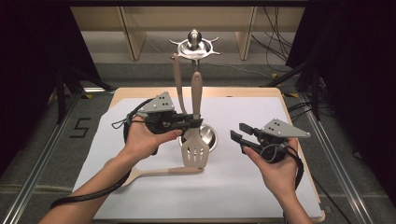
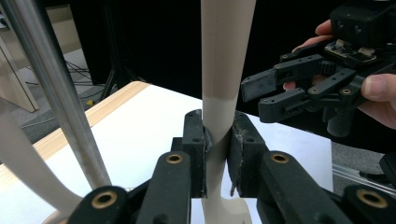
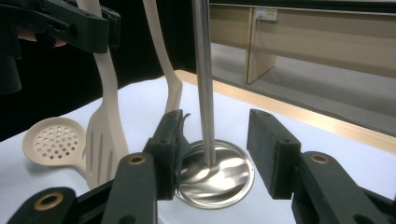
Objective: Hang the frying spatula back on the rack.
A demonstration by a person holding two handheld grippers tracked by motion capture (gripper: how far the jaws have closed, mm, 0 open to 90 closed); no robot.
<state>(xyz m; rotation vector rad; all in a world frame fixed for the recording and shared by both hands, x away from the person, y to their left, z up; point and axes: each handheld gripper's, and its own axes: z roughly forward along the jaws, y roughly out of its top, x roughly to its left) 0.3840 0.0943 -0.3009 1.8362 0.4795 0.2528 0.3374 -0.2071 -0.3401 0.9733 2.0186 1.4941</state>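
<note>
Beige slotted spatula (image 1: pixel 195 140) clamped at handle by left gripper (image 1: pixel 189 122) fingers; lift upright toward steel rack (image 1: pixel 194 46) hook, right gripper (image 1: pixel 237 136) fingers apart, empty.

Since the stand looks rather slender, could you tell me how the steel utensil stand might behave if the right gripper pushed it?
The utensil stand is a thin pole on a small round base, so it would probably tip rather than slide. The polished base likely slips on the white sheet. The hanging utensil adds top weight.
</note>
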